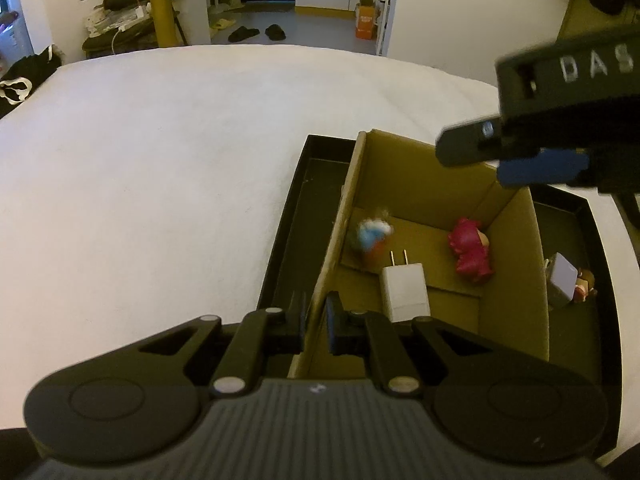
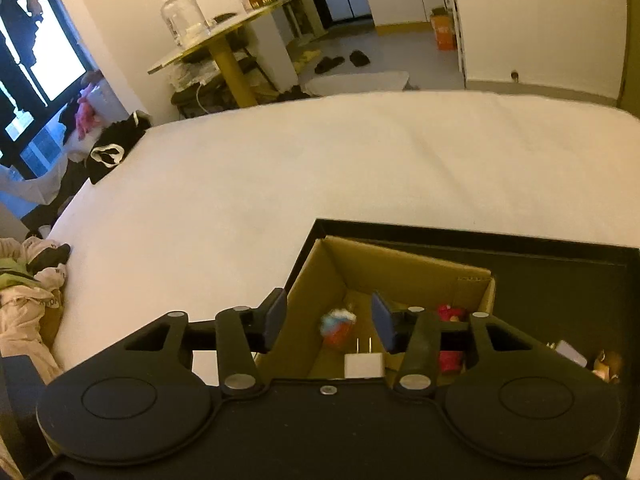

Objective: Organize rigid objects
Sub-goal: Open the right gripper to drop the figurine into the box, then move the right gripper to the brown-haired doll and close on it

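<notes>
Left gripper (image 1: 314, 326) pinching cardboard box (image 1: 516, 264) wall; right gripper (image 2: 329, 326) parted, empty above, blurred toy (image 2: 338, 326) probably dropping; steady box.

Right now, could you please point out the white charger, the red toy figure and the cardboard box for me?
white charger (image 1: 405, 293): left wrist view, on the middle of its white body.
red toy figure (image 1: 472, 250): left wrist view, on its red middle.
cardboard box (image 1: 516, 264): left wrist view, on its bare right inner wall.
</notes>
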{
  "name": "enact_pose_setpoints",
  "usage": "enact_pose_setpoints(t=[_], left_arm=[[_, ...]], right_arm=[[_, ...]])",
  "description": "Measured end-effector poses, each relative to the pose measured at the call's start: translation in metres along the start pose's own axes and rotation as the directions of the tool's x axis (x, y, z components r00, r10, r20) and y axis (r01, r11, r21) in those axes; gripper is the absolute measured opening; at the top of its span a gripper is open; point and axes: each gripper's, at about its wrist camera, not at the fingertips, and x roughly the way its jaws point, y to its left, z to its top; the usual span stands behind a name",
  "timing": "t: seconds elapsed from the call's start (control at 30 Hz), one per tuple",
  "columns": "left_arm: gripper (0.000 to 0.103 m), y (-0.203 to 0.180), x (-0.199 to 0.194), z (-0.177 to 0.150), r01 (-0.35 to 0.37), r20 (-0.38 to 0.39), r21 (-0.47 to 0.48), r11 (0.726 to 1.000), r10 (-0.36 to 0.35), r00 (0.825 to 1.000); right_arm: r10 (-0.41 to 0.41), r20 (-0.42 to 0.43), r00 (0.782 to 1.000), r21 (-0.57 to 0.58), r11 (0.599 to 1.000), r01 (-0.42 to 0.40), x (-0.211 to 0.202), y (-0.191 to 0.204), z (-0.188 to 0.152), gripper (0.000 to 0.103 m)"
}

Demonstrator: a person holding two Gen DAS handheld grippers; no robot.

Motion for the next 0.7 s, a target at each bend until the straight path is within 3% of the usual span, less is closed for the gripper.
enact_pose_setpoints(t=[0.23,0.7], left_arm=[[0.009,0.002,0.002,0.000,0.003,0.004,-0.003,1.000,-0.003,1.000],[0.010,-0.008,-0.003,0.004,-0.025,-0.022,0.045,0.999,0.026,0.999]], right_arm=[[-0.032,-0.050,0.998,0.032,0.999,0.034,0.002,-0.009,-0.010,0.048],[-0.071,-0.052,0.996,0.074,0.994,0.075,-0.022,-0.030,-0.033,0.051]])
